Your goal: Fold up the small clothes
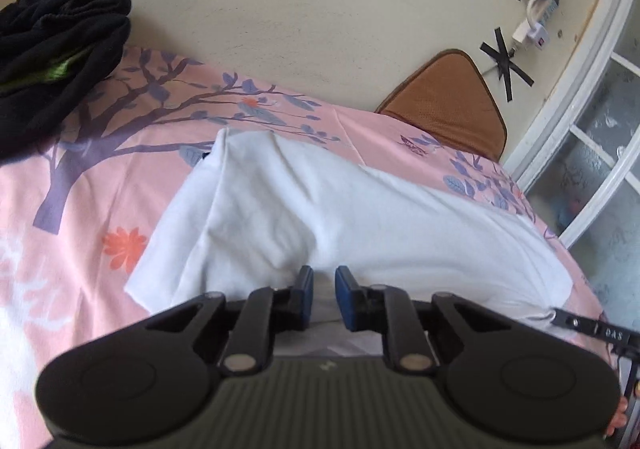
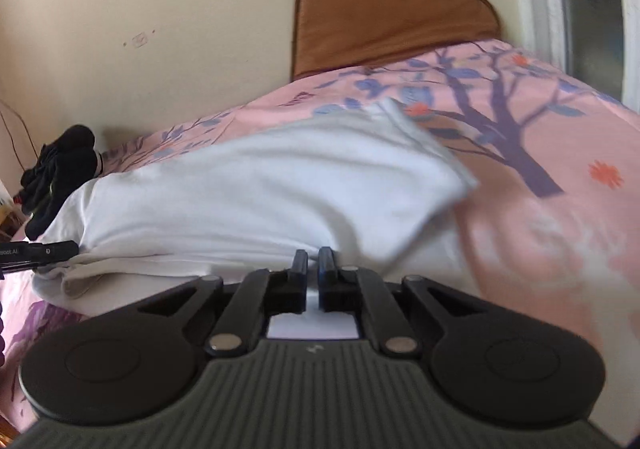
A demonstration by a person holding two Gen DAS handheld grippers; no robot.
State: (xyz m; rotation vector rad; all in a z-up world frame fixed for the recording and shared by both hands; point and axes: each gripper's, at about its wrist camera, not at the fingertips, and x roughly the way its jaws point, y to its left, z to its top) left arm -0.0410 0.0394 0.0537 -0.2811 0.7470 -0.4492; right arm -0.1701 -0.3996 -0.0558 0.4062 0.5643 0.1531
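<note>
A white garment (image 1: 320, 217) lies spread on a pink floral bedsheet (image 1: 80, 209). My left gripper (image 1: 321, 299) is at its near edge with its blue-padded jaws nearly closed on the white cloth. In the right wrist view the same white garment (image 2: 260, 193) lies across the pink floral bedsheet (image 2: 560, 229), its near edge lifted and folded over. My right gripper (image 2: 313, 273) is shut on that near edge. The tip of the other gripper shows at the left in the right wrist view (image 2: 44, 251) and at the right in the left wrist view (image 1: 592, 329).
A pile of black clothes (image 1: 56, 49) sits at the far left of the bed against the cream wall; it also shows in the right wrist view (image 2: 60, 169). A brown cushion (image 1: 444, 101) leans on the wall. A white-framed window (image 1: 592, 153) is at the right.
</note>
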